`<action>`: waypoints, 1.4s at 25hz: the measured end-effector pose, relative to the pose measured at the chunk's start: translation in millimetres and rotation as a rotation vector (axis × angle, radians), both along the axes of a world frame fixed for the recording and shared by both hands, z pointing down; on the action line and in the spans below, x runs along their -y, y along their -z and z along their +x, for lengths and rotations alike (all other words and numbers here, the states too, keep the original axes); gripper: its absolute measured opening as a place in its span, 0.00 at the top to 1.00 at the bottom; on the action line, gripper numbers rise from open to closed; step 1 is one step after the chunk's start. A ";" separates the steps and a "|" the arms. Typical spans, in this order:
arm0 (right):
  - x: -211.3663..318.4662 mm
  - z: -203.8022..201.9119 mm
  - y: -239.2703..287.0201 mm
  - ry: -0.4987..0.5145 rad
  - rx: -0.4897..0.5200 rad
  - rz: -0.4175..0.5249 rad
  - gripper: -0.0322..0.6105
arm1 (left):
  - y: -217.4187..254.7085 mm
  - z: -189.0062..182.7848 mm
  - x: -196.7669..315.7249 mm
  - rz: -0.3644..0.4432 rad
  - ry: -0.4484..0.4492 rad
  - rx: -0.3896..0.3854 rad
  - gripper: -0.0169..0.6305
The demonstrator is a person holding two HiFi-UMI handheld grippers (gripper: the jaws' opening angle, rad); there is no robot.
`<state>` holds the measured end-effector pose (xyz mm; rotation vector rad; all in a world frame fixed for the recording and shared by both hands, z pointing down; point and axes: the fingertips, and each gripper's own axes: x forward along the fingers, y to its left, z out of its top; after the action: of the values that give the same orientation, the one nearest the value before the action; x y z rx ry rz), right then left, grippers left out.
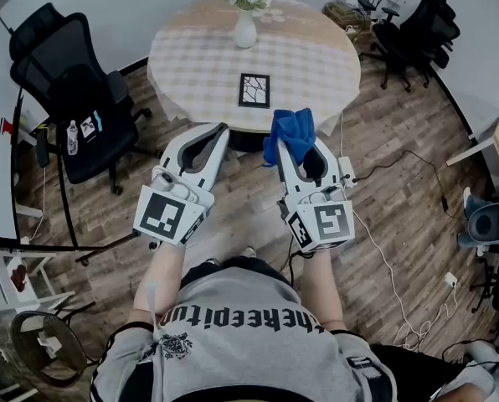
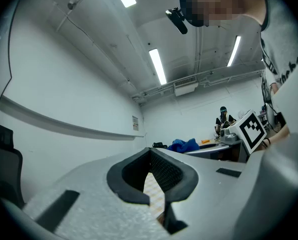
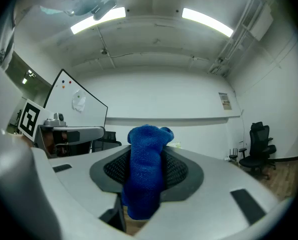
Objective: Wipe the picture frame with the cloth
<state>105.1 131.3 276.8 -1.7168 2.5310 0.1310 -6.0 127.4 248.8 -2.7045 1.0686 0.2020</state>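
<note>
No wiping is judged to have begun. The black rectangular picture frame (image 1: 254, 90) lies flat on the round table with a checked covering (image 1: 199, 74), towards its near edge and in front of the white vase of flowers (image 1: 245, 25). Nothing is laid on the frame and neither tool touches it. The one step that appears done is the picking up of the blue terry cloth (image 1: 290, 132), which is carried above the table's near edge, apart from the frame. What is left, by this reading, is the whole of the work: the cloth has to be brought down onto the frame and rubbed over it.

The right gripper (image 1: 298, 147) is seen clenched on the cloth. In its own view a thick fold is pinched between the black meshed pads (image 3: 181, 171), with the cloth bulging above them and hanging below.

The left gripper (image 1: 213, 137) is held short of the table, above the wooden floor (image 1: 233, 191). Its pads (image 2: 166, 171) are drawn together at the tips and nothing is grasped; only a sliver of checked covering is seen through the slit behind them.
</note>
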 end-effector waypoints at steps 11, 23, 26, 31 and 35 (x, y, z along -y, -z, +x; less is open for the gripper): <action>22.3 13.0 -3.1 0.085 0.020 -0.004 0.72 | -2.0 19.6 14.5 -0.004 0.061 0.011 0.95; 71.2 5.1 -7.7 0.057 0.038 -0.023 0.72 | -5.6 14.5 66.8 -0.021 0.026 0.007 0.95; 86.3 3.4 -6.7 0.039 0.038 -0.022 0.72 | -4.7 12.9 84.1 -0.022 0.006 0.007 0.95; 112.6 -0.7 -3.5 -0.001 0.050 -0.018 0.72 | -1.6 6.1 114.8 -0.019 -0.026 0.004 0.95; 132.4 -6.7 -1.0 -0.029 0.039 -0.014 0.72 | -0.3 2.0 137.9 -0.017 -0.062 0.001 0.95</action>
<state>98.4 -1.1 277.8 -1.7437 2.4865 0.0816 -3.9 -10.5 249.2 -2.7547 0.9911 0.2026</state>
